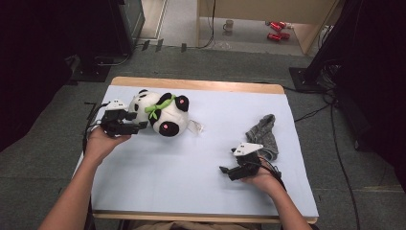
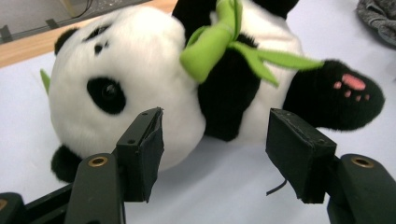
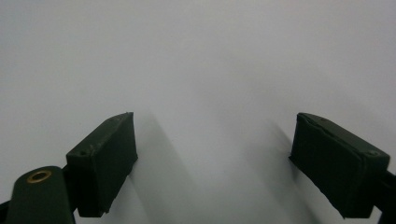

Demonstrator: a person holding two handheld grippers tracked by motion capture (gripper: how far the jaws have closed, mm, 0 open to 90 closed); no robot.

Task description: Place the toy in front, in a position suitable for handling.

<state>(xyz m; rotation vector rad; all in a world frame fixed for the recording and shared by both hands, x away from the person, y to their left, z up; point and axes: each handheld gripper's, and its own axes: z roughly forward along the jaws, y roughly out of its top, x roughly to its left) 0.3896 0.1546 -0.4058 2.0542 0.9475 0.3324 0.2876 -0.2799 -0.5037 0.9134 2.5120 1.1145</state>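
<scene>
Plush fabric covers the toy panda [image 1: 160, 112], so it should be soft, light and easy to squeeze, and not fragile. It lies on its back near the far left of the white table [image 1: 201, 177]. The left gripper [image 2: 212, 151] stands with jaws apart just before its head and dark arm, pressing nothing. A good hold is around the arm or the body. The right gripper [image 3: 212, 161] rests with jaws apart over bare table.

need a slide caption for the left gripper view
Open left gripper faces a plush panda lying on the white table, green bamboo sprig across its chest.
</scene>
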